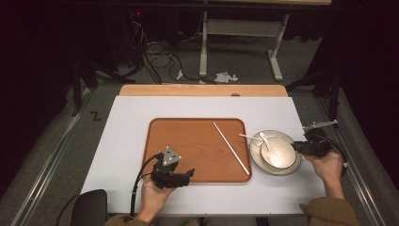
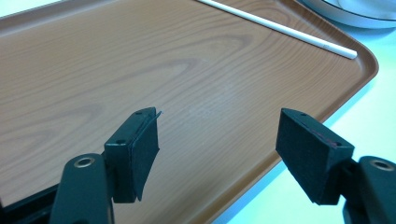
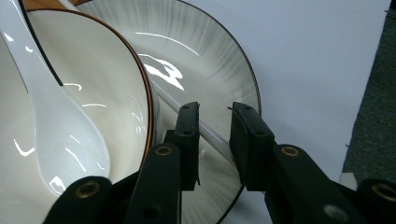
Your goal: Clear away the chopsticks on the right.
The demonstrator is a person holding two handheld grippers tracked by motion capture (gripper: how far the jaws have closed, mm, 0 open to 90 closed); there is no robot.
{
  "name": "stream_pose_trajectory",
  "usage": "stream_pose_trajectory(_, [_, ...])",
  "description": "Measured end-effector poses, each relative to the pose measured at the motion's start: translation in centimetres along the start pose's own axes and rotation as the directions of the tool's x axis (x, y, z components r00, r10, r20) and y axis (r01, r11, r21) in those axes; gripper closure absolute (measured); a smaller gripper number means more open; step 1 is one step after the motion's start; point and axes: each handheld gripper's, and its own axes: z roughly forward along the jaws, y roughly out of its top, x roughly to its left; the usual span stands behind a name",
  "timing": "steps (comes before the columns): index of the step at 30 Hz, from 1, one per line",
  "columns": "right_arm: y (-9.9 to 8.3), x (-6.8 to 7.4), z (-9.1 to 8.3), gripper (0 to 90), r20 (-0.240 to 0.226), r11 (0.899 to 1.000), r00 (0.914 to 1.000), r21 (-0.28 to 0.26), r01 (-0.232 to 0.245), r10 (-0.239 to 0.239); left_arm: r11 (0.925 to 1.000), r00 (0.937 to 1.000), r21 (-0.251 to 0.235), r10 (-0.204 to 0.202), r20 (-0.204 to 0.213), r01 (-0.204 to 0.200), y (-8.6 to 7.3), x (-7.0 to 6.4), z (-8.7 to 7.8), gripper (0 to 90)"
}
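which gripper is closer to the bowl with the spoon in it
Right. The right gripper sits at the right edge of the bowl, its jaws around a white chopstick on the plate. The left gripper hovers open over the tray's near edge, well left.

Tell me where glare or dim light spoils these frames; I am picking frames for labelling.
High view: surroundings nearly black, white table cover evenly lit. Left gripper view: tray has soft sheen, grain readable, jaws sharp. Right gripper view: bright streaks of glare on the bowl, plate and spoon; the chopstick between the jaws stays distinct.
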Motion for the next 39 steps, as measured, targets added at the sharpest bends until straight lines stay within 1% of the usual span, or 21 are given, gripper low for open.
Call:
stream_pose_trajectory(2, [0.1, 0.0, 0.1, 73.7, -0.004, 1.000, 1.0000, 0.001, -0.002, 0.002, 1.0000, 1.0000, -0.001, -0.002, -0.003, 0.002, 0.0, 0.0, -0.1, 30.0])
stream_pose_trajectory(5, [0.2, 0.0, 0.3, 74.1, 0.003, 1.000, 1.0000, 0.004, -0.001, 0.001, 1.0000, 1.0000, 0.000, -0.006, -0.007, 0.006, -0.1, 0.1, -0.2, 30.0])
stream_pose_trajectory(7, [0.2, -0.2, 0.6, 74.1, -0.009, 1.000, 1.0000, 0.001, -0.005, 0.005, 1.0000, 0.9999, -0.001, -0.007, -0.012, 0.007, -0.2, 0.1, -0.3, 30.0])
stream_pose_trajectory(8, [0.3, -0.2, 0.7, 74.7, -0.009, 1.000, 0.9999, 0.003, -0.011, 0.011, 0.9999, 0.9998, -0.002, -0.011, -0.014, 0.011, -0.2, 0.1, -0.3, 30.0])
stream_pose_trajectory(10, [0.3, -0.4, 0.9, 76.9, 0.003, 1.000, 1.0000, 0.009, -0.001, 0.001, 0.9999, 0.9997, -0.005, -0.016, -0.018, 0.016, -0.3, 0.2, -0.5, 30.0])
stream_pose_trajectory(14, [0.6, -0.4, 1.3, 80.4, 0.007, 1.000, 0.9999, 0.021, 0.008, -0.008, 0.9997, 0.9993, -0.004, -0.025, -0.027, 0.024, -0.5, 0.3, -0.6, 30.0])
stream_pose_trajectory(17, [0.7, -0.5, 1.5, 83.9, 0.006, 1.000, 0.9998, 0.020, 0.016, -0.016, 0.9996, 0.9992, -0.002, -0.027, -0.028, 0.027, -0.6, 0.3, -0.7, 30.0])
stream_pose_trajectory(20, [0.8, -0.5, 1.6, 84.4, -0.013, 1.000, 0.9999, 0.017, 0.003, -0.002, 0.9994, 0.9990, -0.004, -0.034, -0.031, 0.033, -0.7, 0.4, -0.8, 30.0])
stream_pose_trajectory(23, [0.8, -0.5, 1.6, 84.8, -0.003, 1.000, 1.0000, 0.013, 0.006, -0.006, 0.9994, 0.9990, -0.006, -0.036, -0.026, 0.036, -0.7, 0.4, -0.8, 29.9])
stream_pose_trajectory(25, [0.8, -0.5, 1.3, 84.9, 0.004, 1.000, 1.0000, -0.004, -0.005, 0.005, 0.9995, 0.9993, -0.004, -0.032, -0.020, 0.032, -0.6, 0.4, -0.7, 29.9])
stream_pose_trajectory(28, [0.7, -0.4, 0.5, 85.0, 0.017, 0.999, 0.9998, -0.049, -0.012, 0.013, 0.9997, 0.9996, -0.004, -0.026, -0.014, 0.026, -0.4, 0.4, -0.6, 30.0])
stream_pose_trajectory(31, [0.5, -0.2, -0.7, 85.0, 0.015, 0.995, 0.9998, -0.099, -0.013, 0.015, 0.9998, 0.9998, -0.001, -0.020, -0.006, 0.020, -0.2, 0.4, -0.3, 30.0])
stream_pose_trajectory(33, [0.3, -0.1, -1.5, 85.0, 0.013, 0.990, 0.9997, -0.138, -0.017, 0.019, 0.9999, 0.9999, 0.004, -0.013, 0.001, 0.013, 0.0, 0.3, 0.0, 29.9])
stream_pose_trajectory(35, [0.1, 0.2, -2.3, 85.0, 0.008, 0.987, 0.9995, -0.157, -0.028, 0.029, 1.0000, 0.9999, 0.002, -0.003, 0.010, 0.003, 0.2, 0.2, 0.1, 29.9])
stream_pose_trajectory(36, [0.0, 0.7, -2.8, 85.0, 0.013, 0.985, 0.9997, -0.171, -0.018, 0.020, 1.0000, 0.9999, -0.001, 0.001, 0.014, -0.001, 0.3, 0.1, 0.1, 29.9])
stream_pose_trajectory(37, [0.0, 0.7, -2.8, 85.0, 0.013, 0.985, 0.9997, -0.171, -0.018, 0.020, 1.0000, 0.9998, -0.004, 0.002, 0.020, -0.002, 0.4, 0.1, 0.2, 29.9])
stream_pose_trajectory(39, [-0.1, 1.3, -3.3, 85.0, 0.013, 0.984, 0.9999, -0.179, -0.007, 0.009, 1.0000, 0.9996, -0.007, 0.004, 0.027, -0.004, 0.6, 0.2, 0.3, 29.9])
